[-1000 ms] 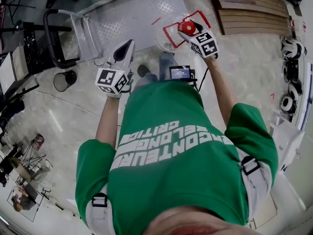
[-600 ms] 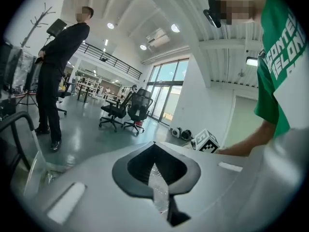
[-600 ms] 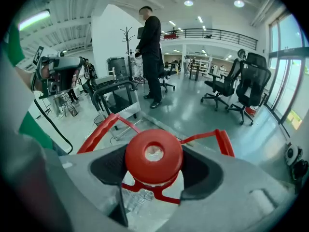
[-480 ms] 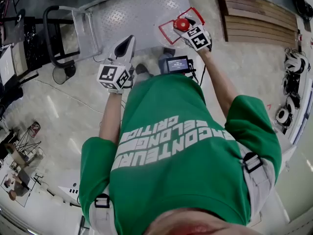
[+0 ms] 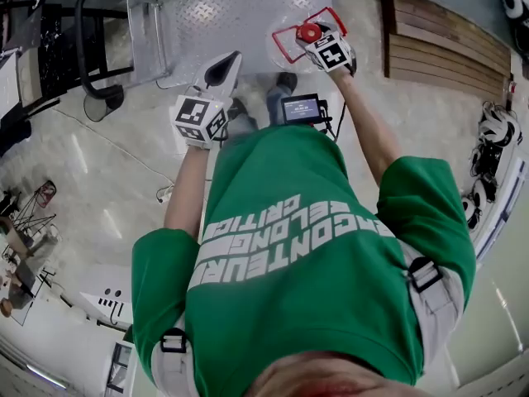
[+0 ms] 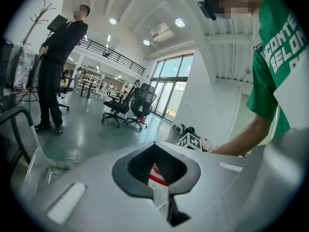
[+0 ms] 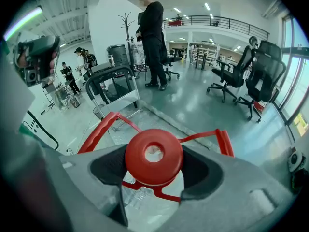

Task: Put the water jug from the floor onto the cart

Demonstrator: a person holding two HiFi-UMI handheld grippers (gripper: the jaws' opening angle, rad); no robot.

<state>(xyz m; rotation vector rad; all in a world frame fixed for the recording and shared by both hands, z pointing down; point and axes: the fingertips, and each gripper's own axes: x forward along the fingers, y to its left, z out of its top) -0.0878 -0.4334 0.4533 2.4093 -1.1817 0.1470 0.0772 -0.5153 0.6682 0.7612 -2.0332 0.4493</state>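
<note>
Water jug (image 5: pixel 285 50) comes first: it is clear, with a red cap (image 5: pixel 308 32) on top and a red handle (image 5: pixel 279 53) around its neck. It is over the front edge of the gray metal cart (image 5: pixel 223 19), on the side near the person. I cannot tell if its bottom sits on the cart or hangs just above it. The right gripper (image 5: pixel 314 38) has hold of the jug at the top. In the right gripper view its two jaws are closed tight on the jug's neck, one on each side, right under the red cap (image 7: pixel 154 154). The bumpy metal top of the cart (image 7: pixel 159 122) shows below the jug there, and the red handle (image 7: pixel 102 129) sticks out on both sides. The left gripper (image 5: pixel 221 71) is off to the left of the jug and apart from it, pointing at the cart. In the left gripper view its jaws (image 6: pixel 157 170) are pressed together with nothing in them, and a bit of red and clear jug shows far behind the hole between them. The cart's black push bar (image 5: pixel 87 48) is at its far left end. A person in black clothes (image 7: pixel 153 42) stands past the cart, and black office chairs (image 7: pixel 231 76) stand farther back. A stack of wooden boards (image 5: pixel 446 40) lies on the floor to the right.
</note>
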